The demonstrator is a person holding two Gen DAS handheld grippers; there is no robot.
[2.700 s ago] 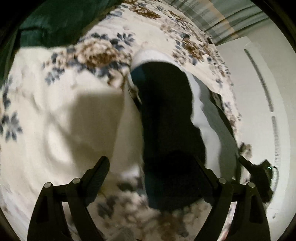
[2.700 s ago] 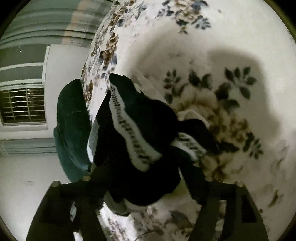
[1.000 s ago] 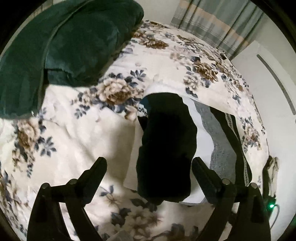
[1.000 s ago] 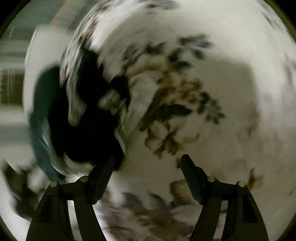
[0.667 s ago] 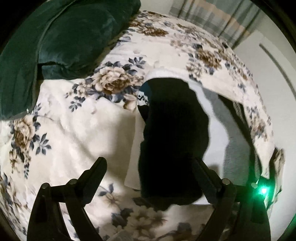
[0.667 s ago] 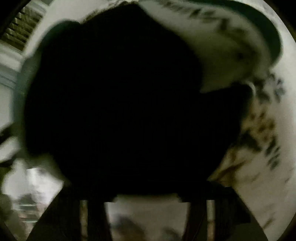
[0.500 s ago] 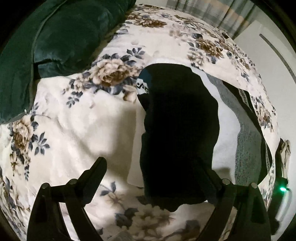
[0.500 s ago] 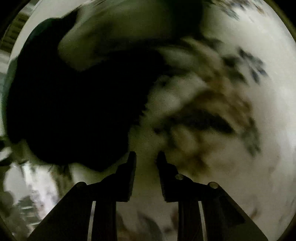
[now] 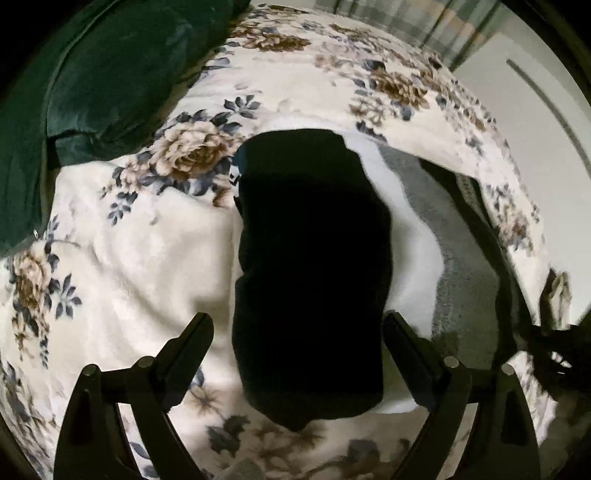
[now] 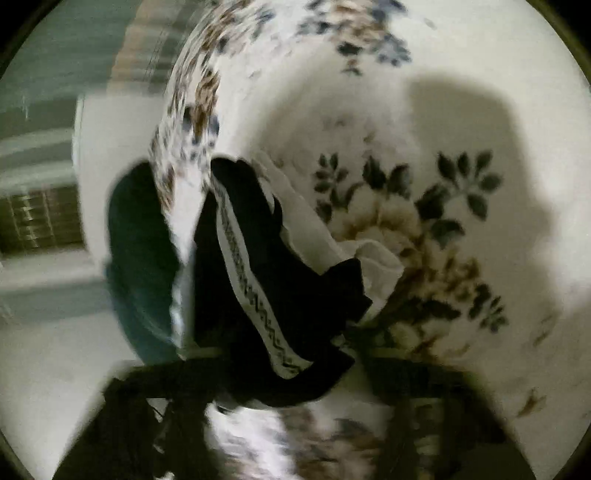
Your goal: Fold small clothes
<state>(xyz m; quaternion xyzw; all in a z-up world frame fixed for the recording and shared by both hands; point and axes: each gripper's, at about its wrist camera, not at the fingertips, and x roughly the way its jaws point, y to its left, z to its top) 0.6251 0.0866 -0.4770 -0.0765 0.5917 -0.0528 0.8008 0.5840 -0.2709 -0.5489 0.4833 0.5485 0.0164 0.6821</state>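
Note:
A folded black garment (image 9: 310,258) lies on the floral blanket (image 9: 147,258), on top of a flat white (image 9: 413,266), grey (image 9: 465,280) and black stack. My left gripper (image 9: 297,332) hangs over its near end, open, a finger on each side and not touching it. In the right wrist view a crumpled pile of black clothes with a white patterned band (image 10: 255,295) lies by white fabric (image 10: 317,236). My right gripper (image 10: 295,391) is smeared by motion and its jaws are closing. The black cloth reaches down to them, but whether it is between them is hidden.
A dark green pillow (image 9: 92,81) lies at the far left of the bed. The bed's edge (image 9: 517,192) runs down the right, with a white wall (image 9: 546,122) and striped curtain (image 9: 436,22) beyond. A dark shape (image 9: 565,354) sits at the right edge.
My left gripper has sunk a little closer over the black garment, still open. The right gripper's jaws went from wide to nearly together, and its view swung onto the crumpled dark pile.

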